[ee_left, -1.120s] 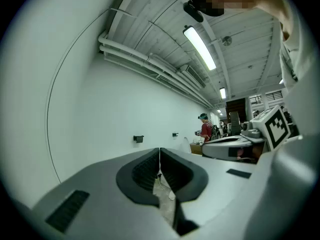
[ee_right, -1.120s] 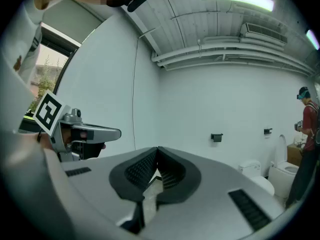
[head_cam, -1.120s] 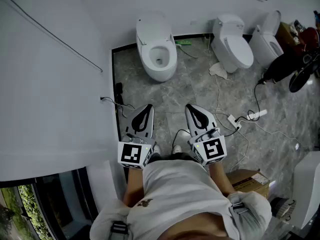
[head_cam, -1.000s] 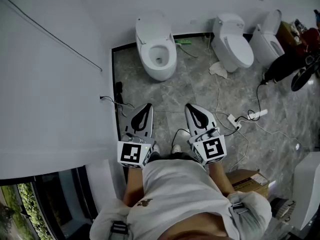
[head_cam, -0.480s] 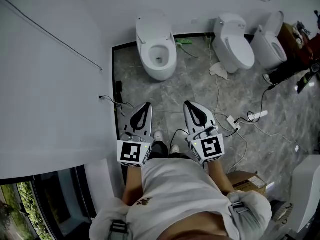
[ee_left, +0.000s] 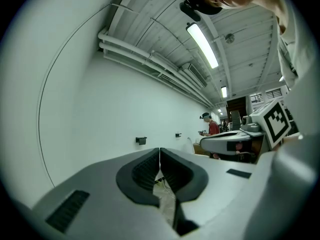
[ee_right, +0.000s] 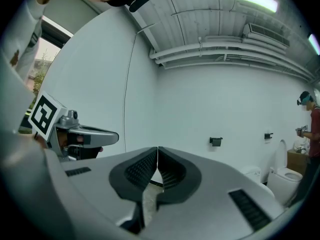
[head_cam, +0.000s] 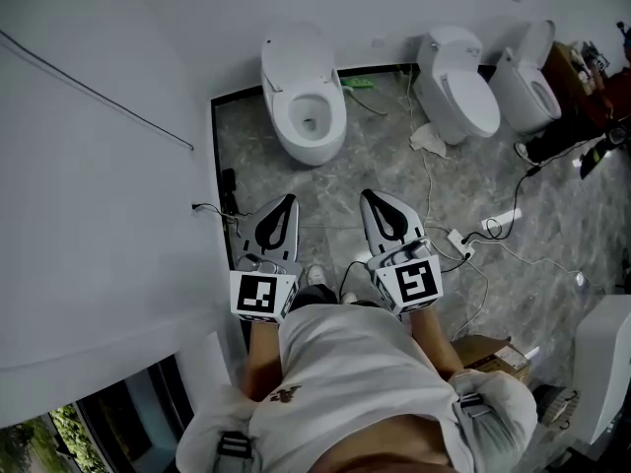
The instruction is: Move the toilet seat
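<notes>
Head view: the left gripper [head_cam: 286,199] and the right gripper [head_cam: 371,196] point level at the middle of the frame, side by side. In each gripper's view the jaws are pressed together with nothing between them. Under them a grey stone floor [head_cam: 345,180] carries loose cables [head_cam: 434,200] and a power strip [head_cam: 459,237]. A white wall [head_cam: 99,185] fills the left. The toilet seat sits on the open-bowled toilet [head_cam: 304,97] at upper centre, well apart from both grippers. Two closed toilets [head_cam: 458,92] stand at the upper right, and a cardboard box [head_cam: 490,357] lies at the lower right.
</notes>
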Action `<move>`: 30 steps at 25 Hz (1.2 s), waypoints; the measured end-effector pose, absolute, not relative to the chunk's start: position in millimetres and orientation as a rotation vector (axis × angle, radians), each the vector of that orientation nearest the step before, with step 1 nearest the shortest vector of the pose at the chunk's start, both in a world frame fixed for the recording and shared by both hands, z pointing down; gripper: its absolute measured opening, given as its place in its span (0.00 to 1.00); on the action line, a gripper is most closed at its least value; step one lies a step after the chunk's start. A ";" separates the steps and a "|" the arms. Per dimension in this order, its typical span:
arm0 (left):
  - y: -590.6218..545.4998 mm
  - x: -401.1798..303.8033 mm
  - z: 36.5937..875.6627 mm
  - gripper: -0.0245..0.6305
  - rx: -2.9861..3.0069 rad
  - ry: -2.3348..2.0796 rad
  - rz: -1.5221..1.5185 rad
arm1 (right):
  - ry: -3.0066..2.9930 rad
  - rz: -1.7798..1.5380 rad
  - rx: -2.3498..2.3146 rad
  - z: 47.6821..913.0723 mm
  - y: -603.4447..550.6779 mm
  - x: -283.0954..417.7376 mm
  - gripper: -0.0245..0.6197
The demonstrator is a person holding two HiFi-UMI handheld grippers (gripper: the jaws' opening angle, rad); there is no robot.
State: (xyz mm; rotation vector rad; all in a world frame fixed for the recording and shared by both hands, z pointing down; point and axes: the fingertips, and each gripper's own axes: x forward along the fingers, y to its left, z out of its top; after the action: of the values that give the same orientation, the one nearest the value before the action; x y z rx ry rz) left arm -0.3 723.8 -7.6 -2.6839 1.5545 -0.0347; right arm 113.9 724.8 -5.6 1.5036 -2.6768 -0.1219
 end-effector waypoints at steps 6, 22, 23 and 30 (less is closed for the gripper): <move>671.7 -28.3 -6.5 0.07 -2.723 1.514 -0.027 | -2.634 -0.105 1.550 -4.5 673.6 87.7 0.07; 588.4 -51.2 -2.2 0.07 -2.760 1.476 -0.057 | -2.591 -0.059 1.588 1.7 596.1 63.1 0.07; 584.6 -51.2 -0.7 0.07 -2.758 1.483 -0.059 | -2.592 -0.061 1.584 2.7 591.9 63.2 0.07; 550.0 -47.9 0.7 0.07 -2.738 1.516 -0.069 | -2.616 -0.039 1.547 9.7 553.7 66.5 0.07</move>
State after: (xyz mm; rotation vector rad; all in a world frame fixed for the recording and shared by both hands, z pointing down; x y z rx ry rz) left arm -47.9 550.0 0.7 -2.7378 1.5162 -0.0686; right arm 66.5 553.7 9.7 1.5467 -2.6157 -0.0394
